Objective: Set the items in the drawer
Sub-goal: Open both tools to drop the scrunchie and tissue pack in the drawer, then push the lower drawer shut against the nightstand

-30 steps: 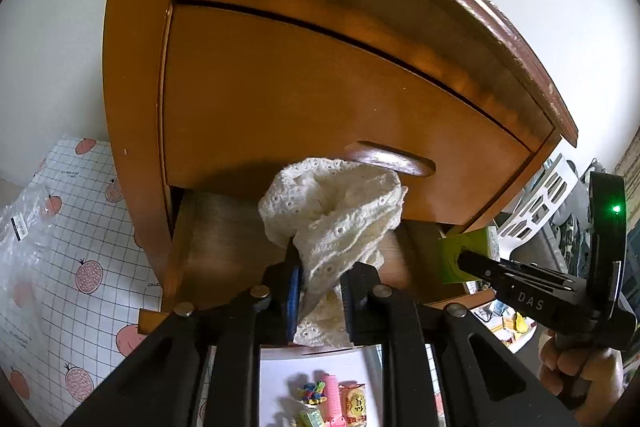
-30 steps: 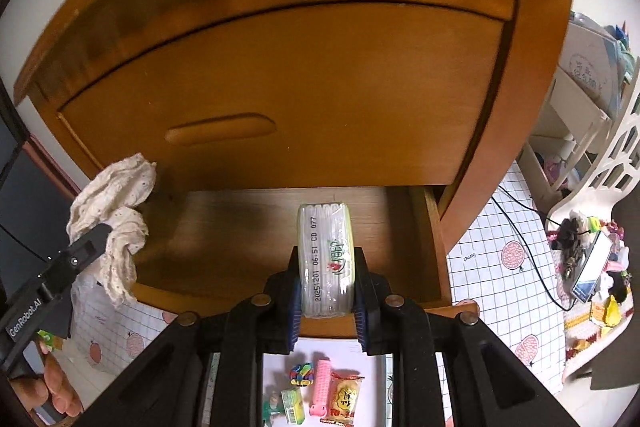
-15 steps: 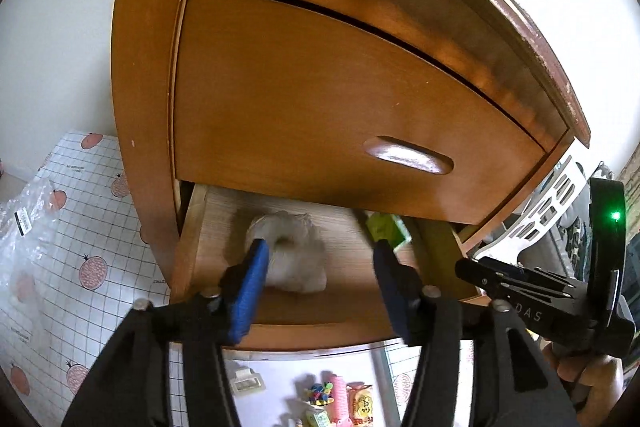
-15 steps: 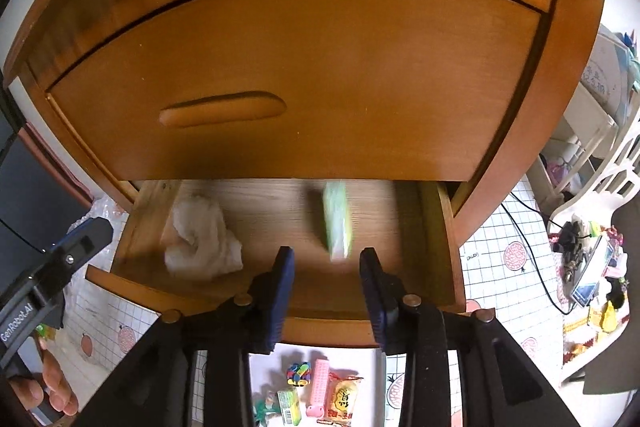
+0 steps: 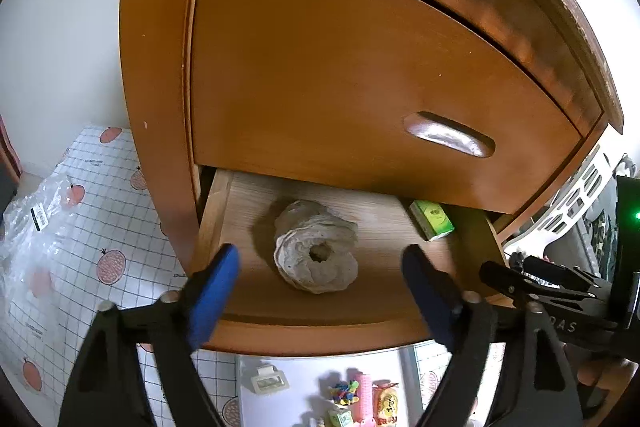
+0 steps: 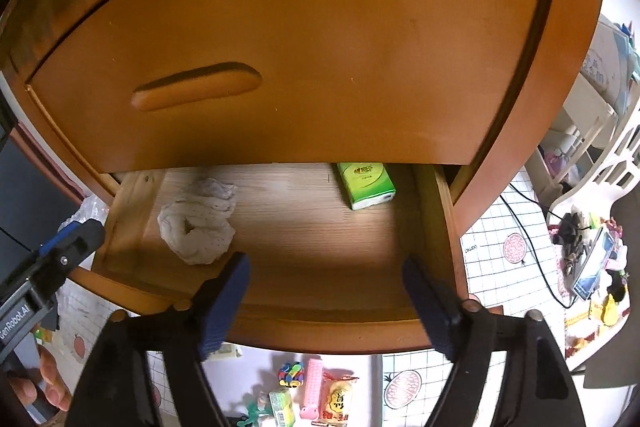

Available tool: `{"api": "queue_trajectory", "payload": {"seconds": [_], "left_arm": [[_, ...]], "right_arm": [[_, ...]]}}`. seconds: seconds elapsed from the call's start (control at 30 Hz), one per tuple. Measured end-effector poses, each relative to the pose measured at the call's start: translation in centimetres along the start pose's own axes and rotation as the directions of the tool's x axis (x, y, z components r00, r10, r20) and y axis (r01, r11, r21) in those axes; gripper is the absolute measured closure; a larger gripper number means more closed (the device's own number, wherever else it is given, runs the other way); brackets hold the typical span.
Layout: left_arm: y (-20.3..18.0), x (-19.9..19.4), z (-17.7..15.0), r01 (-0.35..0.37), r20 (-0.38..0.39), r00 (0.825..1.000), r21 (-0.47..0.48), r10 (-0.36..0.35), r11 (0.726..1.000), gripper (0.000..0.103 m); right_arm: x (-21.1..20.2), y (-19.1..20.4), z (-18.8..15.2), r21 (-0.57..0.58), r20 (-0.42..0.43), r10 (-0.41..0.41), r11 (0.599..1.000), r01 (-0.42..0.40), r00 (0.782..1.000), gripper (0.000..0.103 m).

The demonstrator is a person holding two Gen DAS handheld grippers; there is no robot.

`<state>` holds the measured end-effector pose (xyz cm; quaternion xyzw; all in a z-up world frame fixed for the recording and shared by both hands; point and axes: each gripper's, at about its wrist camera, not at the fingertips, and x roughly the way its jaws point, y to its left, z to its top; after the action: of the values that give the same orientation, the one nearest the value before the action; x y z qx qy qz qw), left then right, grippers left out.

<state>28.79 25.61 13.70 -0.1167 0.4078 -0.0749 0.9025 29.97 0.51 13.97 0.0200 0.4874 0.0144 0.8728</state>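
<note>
Wood drawer (image 6: 436, 211) holds both items: lace cloth (image 5: 316, 247) at 9, green tissue pack (image 6: 366, 185) at 1, apart w/ room btwn. Your left gripper (image 5: 320, 291) & right gripper (image 6: 326, 301) fingers are opening, nothing btwn.

The left gripper (image 5: 320, 279) and right gripper (image 6: 326, 287) fill the lower frame, jaws opening, nothing between them.

— Back of drawer (image 6: 280, 227) hidden under the upper drawer front (image 6: 320, 47); far end of green tissue pack (image 6: 366, 185) tucked beneath it too.

— Small items on floor (image 5: 360, 399) cut by the bottom edge, labels too tiny to read.
</note>
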Motion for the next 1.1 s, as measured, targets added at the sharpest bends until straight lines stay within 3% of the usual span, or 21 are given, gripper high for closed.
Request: {"api": "queue_trajectory", "payload": {"seconds": [0.07,0.2,0.7,0.83,1.1], "left_arm": [[0.1,-0.1,-0.1,-0.003,0.01,1.0,0.001,0.003,1.0,0.015],[0.2,-0.3,-0.2,-0.024,0.039,0.999,0.005,0.024,1.0,0.001],[0.1,-1.9,-0.8,-0.019,0.088,0.996,-0.001,0.019,1.0,0.0],[0.1,-3.1,-1.9,-0.049,0.139,0.989,-0.011,0.05,0.999,0.0],[0.4,-5.3,-5.8,-0.02,0.188,0.982,-0.036,0.027,0.999,0.0]], "right_arm": [[0.1,0.0,-0.1,-0.001,0.001,-0.001,1.0,0.001,1.0,0.01],[0.4,-0.1,-0.2,0.004,0.008,0.004,1.0,-0.004,1.0,0.002],[-0.2,-0.6,-0.8,0.012,0.03,0.017,1.0,-0.017,0.999,0.0],[-1.1,-0.9,-1.5,0.028,0.057,0.023,0.999,-0.025,0.998,0.0],[-3.3,-1.2,-4.5,0.036,0.123,0.087,0.995,-0.092,0.989,0.0]]}}
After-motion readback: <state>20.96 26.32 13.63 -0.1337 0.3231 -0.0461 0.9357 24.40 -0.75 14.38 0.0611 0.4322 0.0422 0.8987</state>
